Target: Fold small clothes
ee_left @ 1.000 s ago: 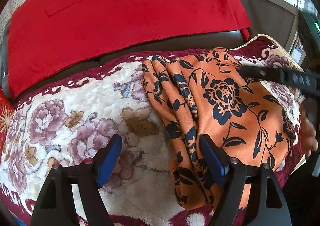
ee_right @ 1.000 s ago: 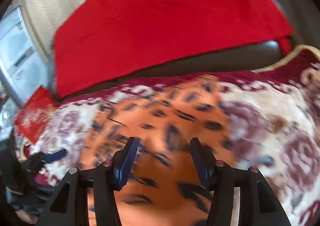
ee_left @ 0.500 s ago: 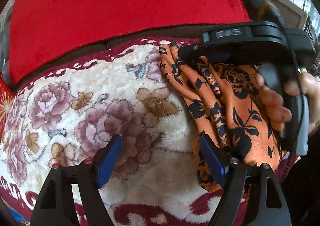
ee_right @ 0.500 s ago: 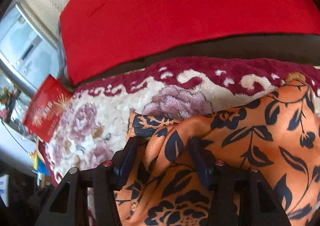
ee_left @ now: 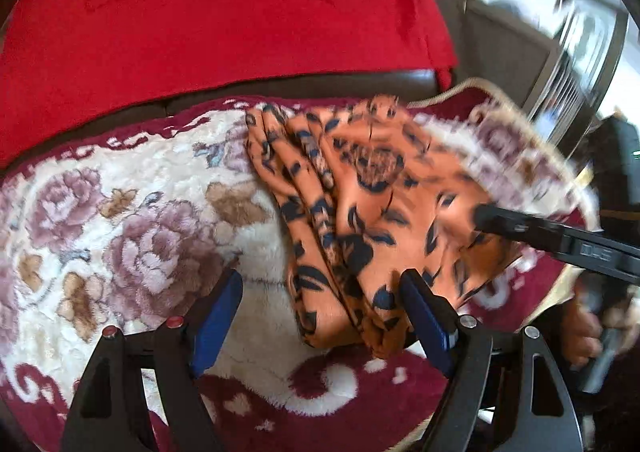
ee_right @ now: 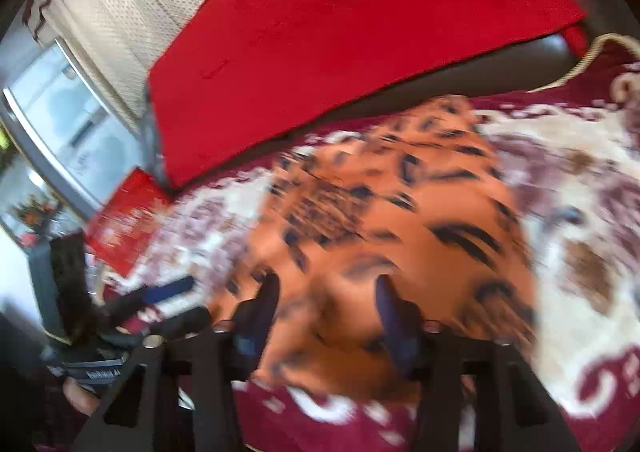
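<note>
The right tool (ee_right: 326, 316) was closing over the folded orange black-flowered cloth (ee_left: 360, 220); it could drag the layers apart. The left tool (ee_left: 320, 316) stood open, holding nothing.

One folded orange floral garment (ee_left: 372, 212). One plush flowered rug (ee_left: 132, 220). One red cloth (ee_left: 224, 12) draped behind. Two grippers: left gripper (ee_left: 320, 312), right gripper (ee_right: 326, 316). One red packet (ee_right: 120, 228).
</note>
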